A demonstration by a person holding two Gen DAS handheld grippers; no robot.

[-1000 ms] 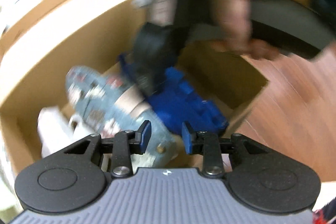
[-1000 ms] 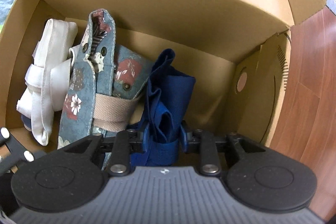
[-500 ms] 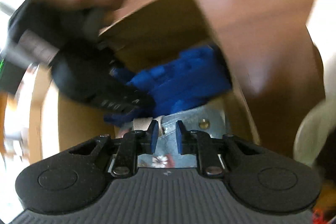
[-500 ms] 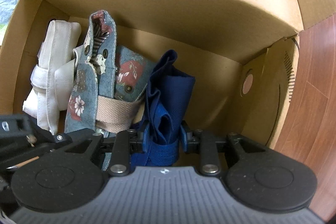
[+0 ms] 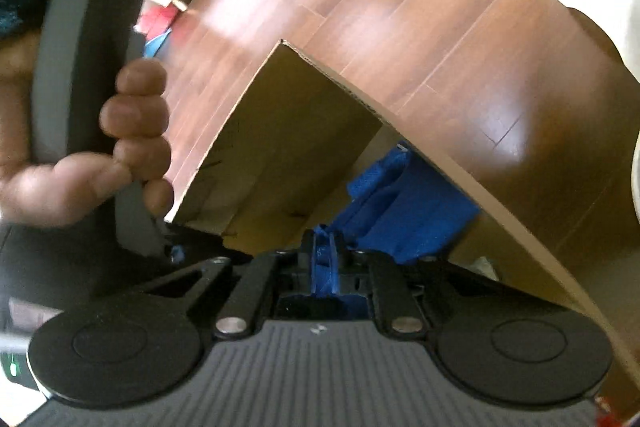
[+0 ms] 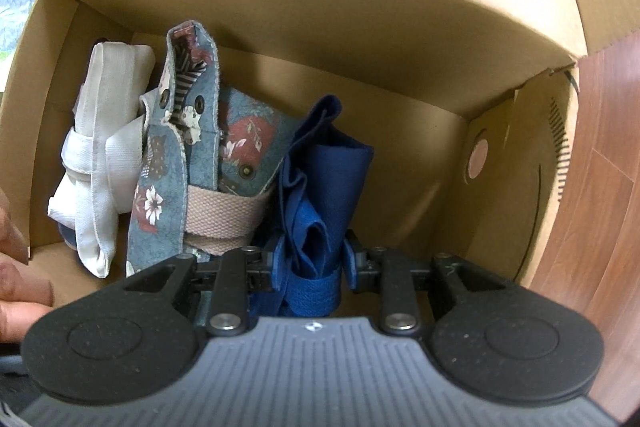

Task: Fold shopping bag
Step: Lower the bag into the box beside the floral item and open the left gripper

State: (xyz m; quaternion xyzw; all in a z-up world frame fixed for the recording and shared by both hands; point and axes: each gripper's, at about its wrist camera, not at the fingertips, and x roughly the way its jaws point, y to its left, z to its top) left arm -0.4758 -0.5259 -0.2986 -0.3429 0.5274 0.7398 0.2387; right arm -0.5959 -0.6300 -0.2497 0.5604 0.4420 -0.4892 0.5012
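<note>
A folded blue shopping bag (image 6: 324, 179) bound with its blue strap stands in a cardboard box (image 6: 304, 35). My right gripper (image 6: 310, 263) is shut on its lower end, jaws on both sides of the bundle. In the left wrist view the blue bag (image 5: 404, 211) shows under a box flap (image 5: 280, 147). My left gripper (image 5: 324, 255) is shut with blue fabric pinched between its jaws. The hand holding the right gripper (image 5: 132, 147) is at the left of that view.
A folded floral blue bag (image 6: 188, 155) with a beige strap and a folded white bag (image 6: 104, 155) stand in the box left of the blue one. The box's right part is bare cardboard. Wooden floor (image 6: 600, 187) lies to the right.
My left gripper has swung round, come in at the blue bag and closed on its fabric. My right gripper keeps its grip and has shifted only slightly.
</note>
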